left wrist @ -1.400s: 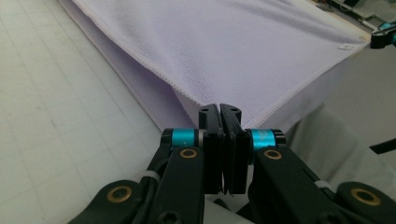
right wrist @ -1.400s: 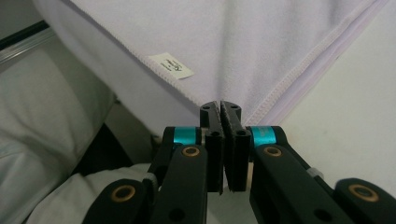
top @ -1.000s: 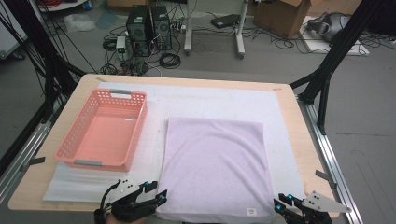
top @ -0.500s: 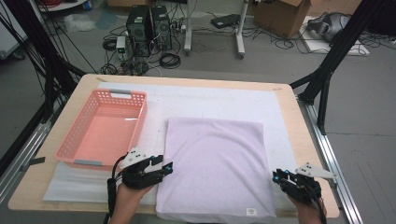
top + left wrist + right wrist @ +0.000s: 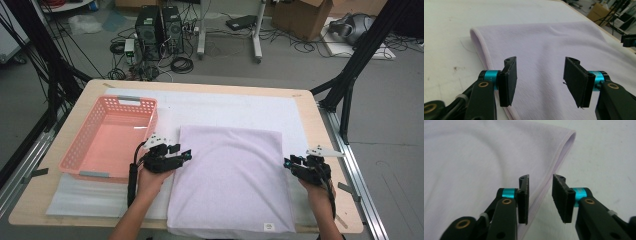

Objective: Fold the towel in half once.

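At the centre of the high view, the folded lilac cloth (image 5: pixel 232 180) lying flat on the table (image 5: pixel 310 107) is flanked by the left gripper (image 5: pixel 184 155) and right gripper (image 5: pixel 287 162), jaws just opened and holding nothing, so each side edge must next be pinched.

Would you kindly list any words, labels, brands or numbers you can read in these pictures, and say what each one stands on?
No text can be read.
Small white tag on the near edge of the lilac cloth: too small and blurred to read.
Cardboard box on the floor behind the table: no print can be made out.
Pink basket: no lettering to be seen.
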Demonstrator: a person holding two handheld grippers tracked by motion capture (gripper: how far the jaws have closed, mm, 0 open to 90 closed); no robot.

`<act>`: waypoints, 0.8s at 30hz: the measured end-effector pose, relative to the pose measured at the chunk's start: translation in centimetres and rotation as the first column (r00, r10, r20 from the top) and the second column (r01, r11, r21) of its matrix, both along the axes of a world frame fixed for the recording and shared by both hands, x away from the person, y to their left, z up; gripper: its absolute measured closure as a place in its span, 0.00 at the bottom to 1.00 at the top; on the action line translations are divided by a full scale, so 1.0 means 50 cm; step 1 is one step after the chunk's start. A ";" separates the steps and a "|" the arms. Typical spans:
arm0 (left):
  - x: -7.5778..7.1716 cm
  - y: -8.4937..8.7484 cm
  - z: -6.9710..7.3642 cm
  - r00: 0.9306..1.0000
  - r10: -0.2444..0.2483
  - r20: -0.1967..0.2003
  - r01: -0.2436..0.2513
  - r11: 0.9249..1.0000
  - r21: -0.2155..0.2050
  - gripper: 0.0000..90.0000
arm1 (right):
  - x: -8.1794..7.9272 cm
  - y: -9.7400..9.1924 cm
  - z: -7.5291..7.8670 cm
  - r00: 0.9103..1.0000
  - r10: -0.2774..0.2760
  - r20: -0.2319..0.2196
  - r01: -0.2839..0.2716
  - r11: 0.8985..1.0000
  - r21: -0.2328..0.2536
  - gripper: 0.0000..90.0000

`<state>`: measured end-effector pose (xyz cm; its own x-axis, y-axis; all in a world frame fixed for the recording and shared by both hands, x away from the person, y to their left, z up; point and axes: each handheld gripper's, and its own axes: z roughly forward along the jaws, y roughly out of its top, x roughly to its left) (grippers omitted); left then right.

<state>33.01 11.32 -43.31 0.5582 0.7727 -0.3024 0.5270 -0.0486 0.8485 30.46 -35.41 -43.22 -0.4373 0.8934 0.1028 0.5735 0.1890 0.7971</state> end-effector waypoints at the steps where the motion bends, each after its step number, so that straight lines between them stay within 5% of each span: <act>1: 0.010 -0.002 -0.001 1.000 0.000 -0.004 0.000 1.000 0.003 0.50 | 0.013 0.003 -0.004 1.000 -0.011 -0.010 0.011 1.000 0.008 0.63; 7: 0.049 -0.009 -0.011 0.999 0.042 -0.004 -0.041 0.998 0.045 0.51 | 0.075 0.018 -0.021 0.997 -0.053 -0.051 0.053 0.999 0.009 0.59; 10: 0.061 -0.012 -0.014 0.999 0.049 -0.003 -0.048 0.996 0.072 0.50 | 0.096 0.024 -0.030 0.995 -0.065 -0.077 0.061 0.997 -0.049 0.77; 11: 0.066 -0.013 -0.016 0.998 0.055 -0.007 -0.054 0.995 0.082 0.50 | 0.098 0.021 -0.029 0.995 -0.070 -0.068 0.067 0.997 -0.045 0.94; 15: 0.084 -0.016 -0.020 0.996 0.088 -0.029 -0.084 0.989 0.121 0.49 | 0.101 0.016 -0.025 0.991 -0.126 -0.050 0.122 0.990 -0.076 0.97; 17: 0.090 -0.016 -0.024 0.994 0.098 -0.040 -0.092 0.988 0.125 0.49 | 0.100 0.019 -0.026 0.991 -0.121 -0.049 0.117 0.991 -0.071 0.91; 19: 0.097 -0.016 -0.029 0.993 0.114 -0.039 -0.108 0.986 0.131 0.48 | 0.101 0.017 -0.025 0.991 -0.128 -0.050 0.125 0.990 -0.060 0.70; 21: 0.105 -0.016 -0.032 0.991 0.119 -0.055 -0.109 0.981 0.158 0.47 | 0.102 0.008 -0.026 0.992 -0.105 -0.075 0.105 0.994 -0.005 0.64; 24: 0.114 -0.021 -0.038 0.991 0.117 -0.070 -0.104 0.980 0.170 0.47 | 0.104 0.007 -0.029 0.992 -0.080 -0.097 0.082 0.997 0.011 0.59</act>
